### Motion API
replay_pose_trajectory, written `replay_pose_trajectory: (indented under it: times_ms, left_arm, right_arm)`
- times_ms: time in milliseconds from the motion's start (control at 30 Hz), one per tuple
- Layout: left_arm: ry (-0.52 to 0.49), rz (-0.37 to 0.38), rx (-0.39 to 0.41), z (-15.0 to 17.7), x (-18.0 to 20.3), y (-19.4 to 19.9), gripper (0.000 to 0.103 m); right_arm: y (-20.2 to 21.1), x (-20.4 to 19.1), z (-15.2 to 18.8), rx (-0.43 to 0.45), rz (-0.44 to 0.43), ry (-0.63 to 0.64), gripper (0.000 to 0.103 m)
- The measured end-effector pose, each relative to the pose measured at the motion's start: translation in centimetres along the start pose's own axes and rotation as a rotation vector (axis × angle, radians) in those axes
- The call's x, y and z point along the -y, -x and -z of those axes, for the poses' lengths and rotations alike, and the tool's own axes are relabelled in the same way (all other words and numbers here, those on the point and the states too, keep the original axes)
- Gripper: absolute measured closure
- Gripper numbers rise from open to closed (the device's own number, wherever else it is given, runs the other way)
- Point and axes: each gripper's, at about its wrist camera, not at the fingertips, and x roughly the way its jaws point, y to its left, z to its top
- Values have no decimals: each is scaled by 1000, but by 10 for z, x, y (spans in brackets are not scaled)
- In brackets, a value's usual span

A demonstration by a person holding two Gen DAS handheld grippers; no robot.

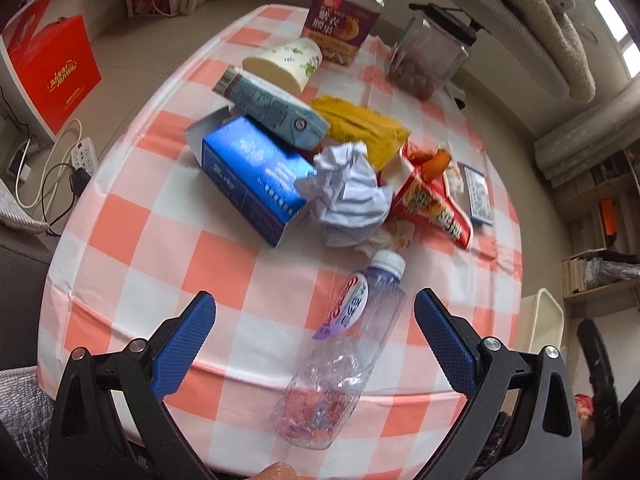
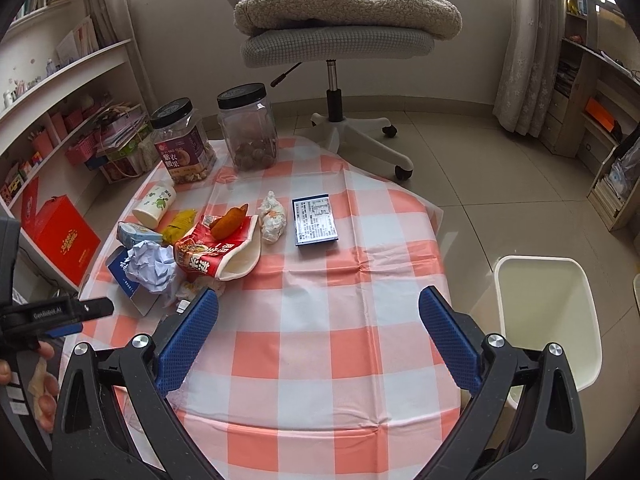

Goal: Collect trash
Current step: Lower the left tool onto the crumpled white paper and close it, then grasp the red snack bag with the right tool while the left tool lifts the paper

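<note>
Left wrist view: left gripper [image 1: 316, 312] spread wide, nothing between the blue pads [image 1: 182, 350]. Empty plastic bottle [image 1: 340, 360] lies on its side on the checked tablecloth [image 1: 160, 288], directly between and just ahead of the tips, cap pointing away from the claw; the body runs roughly along the claw's axis, so closing would likely catch it across its width. Judged the first target, being the nearest piece. Further ahead, the trash heap: crumpled paper [image 1: 352, 192] straight ahead, blue box [image 1: 252, 180] ahead-left, small carton [image 1: 276, 112] and paper cup [image 1: 286, 62] beyond it, yellow wrapper [image 1: 360, 128] and red snack bag [image 1: 432, 196] ahead-right. Two lidded jars [image 1: 344, 16] at the far edge hold food; probably not trash. Right wrist view: right gripper [image 2: 318, 312] also fully apart, holding nothing, over bare cloth near the table edge. White bin [image 2: 548, 320] sits on the floor just right of its right finger, placed within easy reach for drops. Heap lies ahead-left; flat printed packet [image 2: 315, 220] straight ahead, apart from the rest. Left gripper visible at far left.
</note>
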Motion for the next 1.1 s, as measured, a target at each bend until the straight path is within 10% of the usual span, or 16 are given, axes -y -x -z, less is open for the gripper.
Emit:
replay_pose_trajectory:
  times_ms: [367,633,767,1100]
  left_arm:
    - [-96,-90,60,-56,28,-48,8]
    - [-176,-106,-14,-60,33,-75,68]
    - [-179,-46,9,-53,31,-58,84]
    - [-172,49,194,-40,20,32,84]
  right_arm:
    - [-25,3,-3,-55,49,19,7]
    - [-41,-4,-7,-64,25,45,7]
    - [-45,-20,-6,-54,6,103,7]
    - [-70,-87,-10,-59,-51,437,10]
